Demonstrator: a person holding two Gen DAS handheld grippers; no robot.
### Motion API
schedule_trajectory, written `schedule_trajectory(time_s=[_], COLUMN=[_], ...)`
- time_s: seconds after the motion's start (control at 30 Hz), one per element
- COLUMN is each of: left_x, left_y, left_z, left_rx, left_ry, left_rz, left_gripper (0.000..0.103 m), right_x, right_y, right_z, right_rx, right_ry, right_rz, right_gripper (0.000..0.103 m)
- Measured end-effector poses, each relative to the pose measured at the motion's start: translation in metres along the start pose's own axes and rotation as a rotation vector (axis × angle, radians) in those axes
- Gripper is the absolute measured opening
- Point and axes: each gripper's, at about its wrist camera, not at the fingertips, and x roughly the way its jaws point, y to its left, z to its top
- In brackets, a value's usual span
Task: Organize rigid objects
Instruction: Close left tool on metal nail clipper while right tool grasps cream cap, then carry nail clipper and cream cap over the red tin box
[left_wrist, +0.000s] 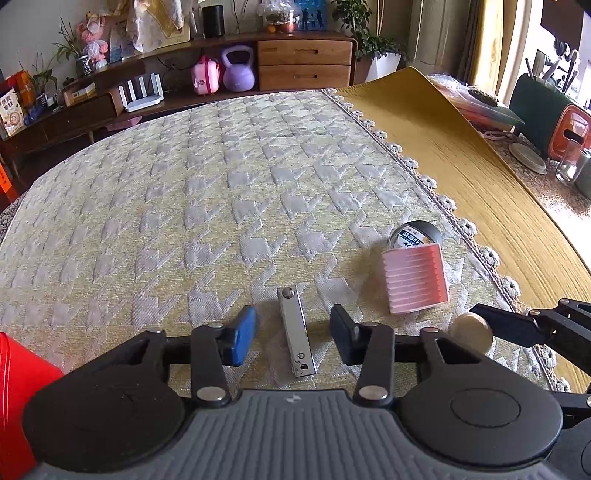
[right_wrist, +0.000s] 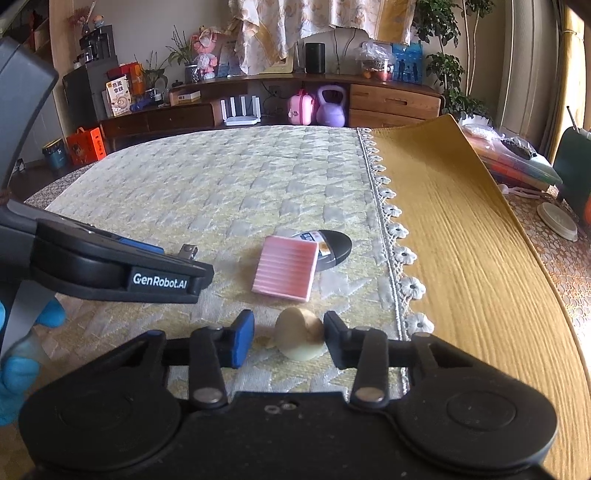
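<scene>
A silver metal clip-like bar (left_wrist: 296, 330) lies flat on the quilted cloth between the fingers of my open left gripper (left_wrist: 291, 338); neither finger touches it. Its end shows in the right wrist view (right_wrist: 187, 253). A cream round disc (right_wrist: 300, 338) stands on edge between the fingers of my open right gripper (right_wrist: 289, 338), close to the right finger; it also shows in the left wrist view (left_wrist: 472, 333). A pink ribbed box (left_wrist: 415, 280) (right_wrist: 286, 268) leans on a dark round tin (left_wrist: 415, 236) (right_wrist: 332, 248) just beyond.
A red container (left_wrist: 18, 398) sits at my left edge. The quilted cloth (left_wrist: 207, 206) ends in a lace trim (right_wrist: 397, 236), with a mustard mat (right_wrist: 480, 258) to the right. Jars and boxes (left_wrist: 565, 147) stand far right.
</scene>
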Motion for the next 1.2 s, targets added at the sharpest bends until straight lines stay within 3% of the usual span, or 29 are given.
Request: schedule_trajectory(time_s=[0.07, 0.13, 0.3, 0.7, 1.2], left_x=[-0.001, -0.001, -0.004, -0.023, -0.077], left_y=[-0.001, -0.002, -0.002, 0.007, 0.028], left_z=[0.0, 0.0, -0.002, -0.015, -0.032], left_rx=[0.001, 0.006, 0.011, -0.002, -0.046], left_ry=[-0.001, -0.005, -0.006, 0.012, 0.015], left_rz=[0.003, 0.006, 0.013, -0.013, -0.029], left_gripper=[0.031, 0.018, 0.012, 0.012, 0.012], right_x=[0.0, 0.001, -0.002, -0.019, -0.069], right_y=[-0.001, -0.002, -0.002, 0.005, 0.034], right_z=[0.0, 0.0, -0.001, -0.004, -0.003], right_rx=[0.003, 0.01, 0.016, 0.035, 0.022], right_ry=[0.0, 0.003, -0.004, -0.005, -0.045], right_rz=[-0.008, -0.012, -0.016, -0.004, 0.049], right_gripper=[0.033, 0.03, 0.028, 0.028, 0.028])
